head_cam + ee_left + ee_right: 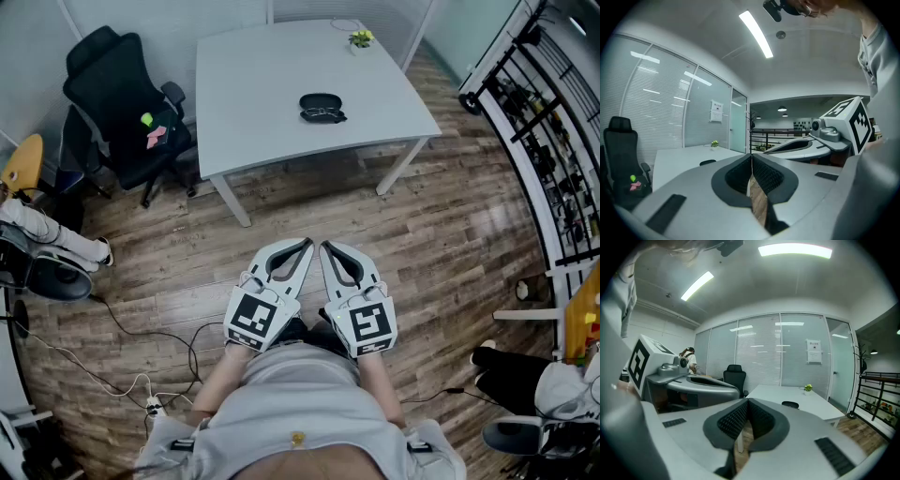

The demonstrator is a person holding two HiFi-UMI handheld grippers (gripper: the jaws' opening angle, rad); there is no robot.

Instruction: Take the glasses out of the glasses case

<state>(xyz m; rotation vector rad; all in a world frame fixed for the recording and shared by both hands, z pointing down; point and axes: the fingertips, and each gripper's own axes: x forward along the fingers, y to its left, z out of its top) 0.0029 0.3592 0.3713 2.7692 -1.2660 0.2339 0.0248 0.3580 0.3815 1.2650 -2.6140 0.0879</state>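
A black glasses case (322,107) lies open on the white table (253,103), with glasses resting at its front edge. The case shows as a small dark shape far off in the left gripper view (708,162) and in the right gripper view (790,404). Both grippers are held close to the person's body, well short of the table, over the wood floor. The left gripper (306,245) is shut with its jaws meeting and nothing between them. The right gripper (325,247) is shut and empty too, side by side with the left one.
A small potted plant (361,38) stands at the table's far right corner. A black office chair (122,103) sits left of the table. Cables (112,347) trail over the floor at the left. A black metal railing (548,141) runs along the right side.
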